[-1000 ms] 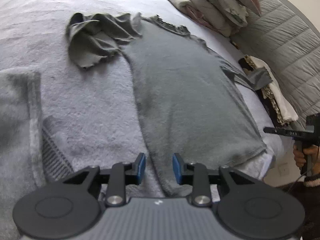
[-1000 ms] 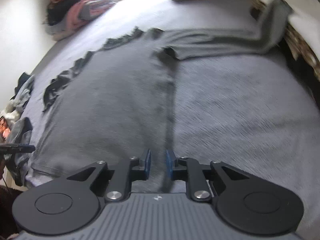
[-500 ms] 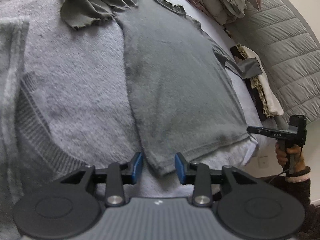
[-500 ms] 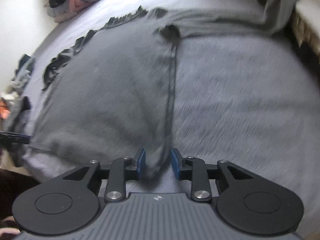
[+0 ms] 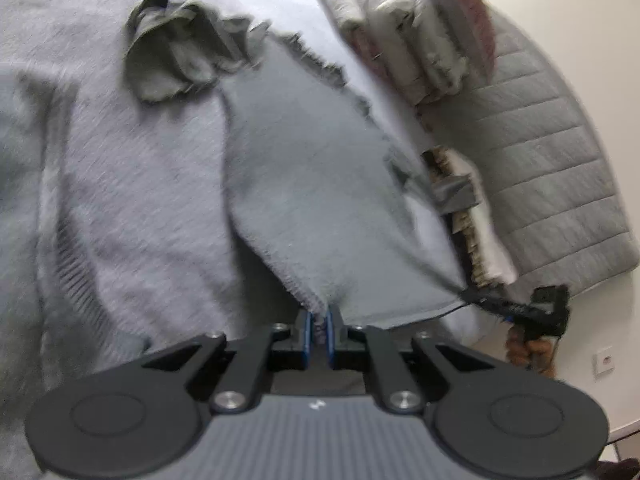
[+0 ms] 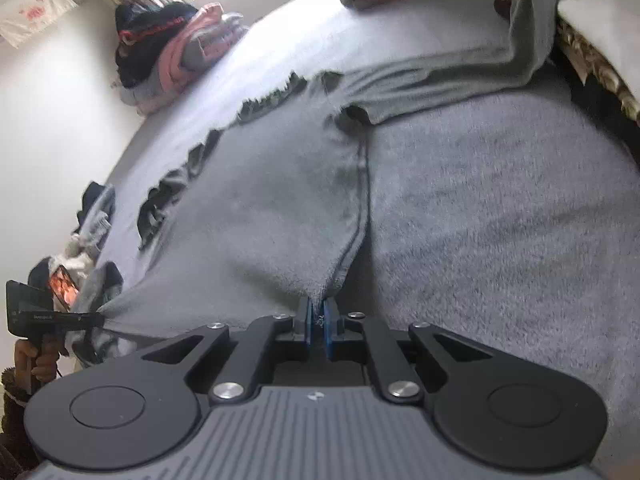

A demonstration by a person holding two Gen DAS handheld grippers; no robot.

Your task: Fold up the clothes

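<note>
Both tongs (image 5: pixel 318 322) (image 6: pixel 317 322) angled down, pinching grey top's (image 5: pixel 304 184) hem

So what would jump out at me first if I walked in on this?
The grey top spread flat across the bed, with each hem corner pinched: the left gripper is clamped on one, the right gripper on the other. Next, the stack of folded clothes near the quilted headboard.
</note>
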